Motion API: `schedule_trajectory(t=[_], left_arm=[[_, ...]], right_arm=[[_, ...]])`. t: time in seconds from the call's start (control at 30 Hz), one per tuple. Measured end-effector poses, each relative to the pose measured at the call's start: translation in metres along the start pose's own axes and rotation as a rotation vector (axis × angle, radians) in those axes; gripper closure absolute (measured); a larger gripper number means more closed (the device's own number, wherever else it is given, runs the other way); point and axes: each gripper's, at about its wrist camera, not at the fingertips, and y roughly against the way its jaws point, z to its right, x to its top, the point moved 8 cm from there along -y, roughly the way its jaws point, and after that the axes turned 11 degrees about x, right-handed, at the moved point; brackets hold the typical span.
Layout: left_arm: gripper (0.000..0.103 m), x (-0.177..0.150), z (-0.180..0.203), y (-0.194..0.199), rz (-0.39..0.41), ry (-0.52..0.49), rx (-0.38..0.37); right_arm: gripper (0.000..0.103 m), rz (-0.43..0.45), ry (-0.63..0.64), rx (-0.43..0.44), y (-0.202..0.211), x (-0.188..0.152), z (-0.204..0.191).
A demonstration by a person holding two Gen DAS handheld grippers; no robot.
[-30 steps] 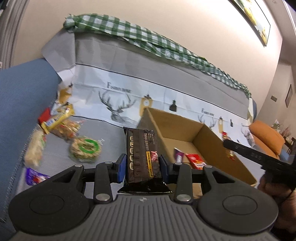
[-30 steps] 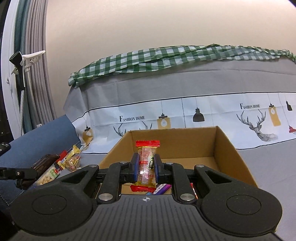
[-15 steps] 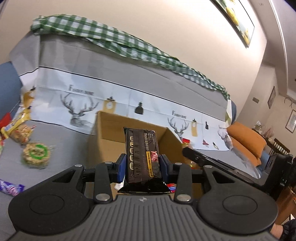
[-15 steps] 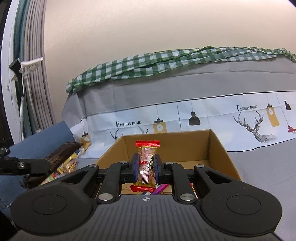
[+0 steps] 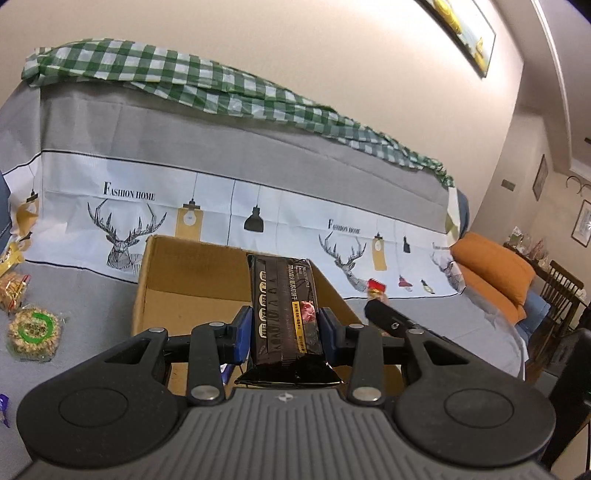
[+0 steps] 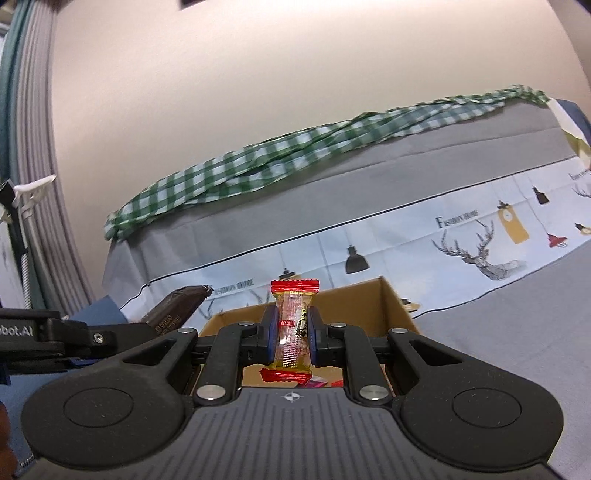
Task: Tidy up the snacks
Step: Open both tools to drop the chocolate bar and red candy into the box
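Two grippers: both over the cardboard box [image 5: 173,280].
Left gripper [image 5: 285,332]: pinching black packet [image 5: 282,314].
Right gripper [image 6: 291,332]: pinching red-ended candy [image 6: 293,325].
Left view only: round cracker pack [image 5: 33,330] on the sofa seat.

You faced a plain cream wall [image 5: 295,55] with a framed picture [image 5: 461,33] high on the right. A sofa's grey cover [image 5: 221,147] carried a deer-and-lamp print, a green checked cloth [image 5: 184,85] draped along its back. An orange cushion [image 5: 495,269] lay far right, and grey curtains [image 6: 40,147] hung left.
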Motion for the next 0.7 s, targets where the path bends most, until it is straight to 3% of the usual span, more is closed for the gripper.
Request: schedule_trajectory(t=[0.13, 0.2, 0.23, 0.27, 0.3, 0.47, 0.57, 0.63, 0.7], left_arm=[[0.059, -0.005, 0.005, -0.010, -0.041, -0.026, 0.000], [0.039, -0.008, 0.003, -0.012, -0.046, -0.039, -0.001], [0.036, -0.010, 0.000, -0.010, -0.033, -0.047, -0.001], [0.034, -0.011, -0.005, -0.007, -0.019, -0.059, 0.001], [0.034, -0.014, -0.009, -0.003, -0.006, -0.077, 0.002], [0.034, -0.022, -0.051, 0.013, 0.053, -0.135, 0.040], [0.040, -0.018, -0.081, 0.013, 0.058, -0.069, 0.068], [0.052, -0.020, -0.099, 0.014, 0.066, -0.015, 0.067], [0.075, -0.035, -0.116, 0.014, 0.088, -0.010, 0.080]], right_arm=[[0.086, 0.005, -0.017, -0.025, 0.001, 0.001, 0.006], [0.080, -0.002, -0.019, -0.042, 0.000, 0.000, 0.008], [0.071, -0.006, -0.023, -0.055, 0.000, 0.000, 0.009], [0.046, -0.004, -0.024, -0.070, 0.000, 0.000, 0.010], [0.029, 0.006, -0.024, -0.085, 0.002, 0.001, 0.012], [0.024, 0.006, -0.021, -0.091, 0.004, 0.000, 0.011], [0.024, -0.007, -0.001, -0.080, 0.002, -0.002, 0.005], [0.024, -0.015, 0.006, -0.076, 0.001, -0.003, 0.002], [0.024, -0.022, 0.018, -0.077, 0.000, -0.004, -0.002]])
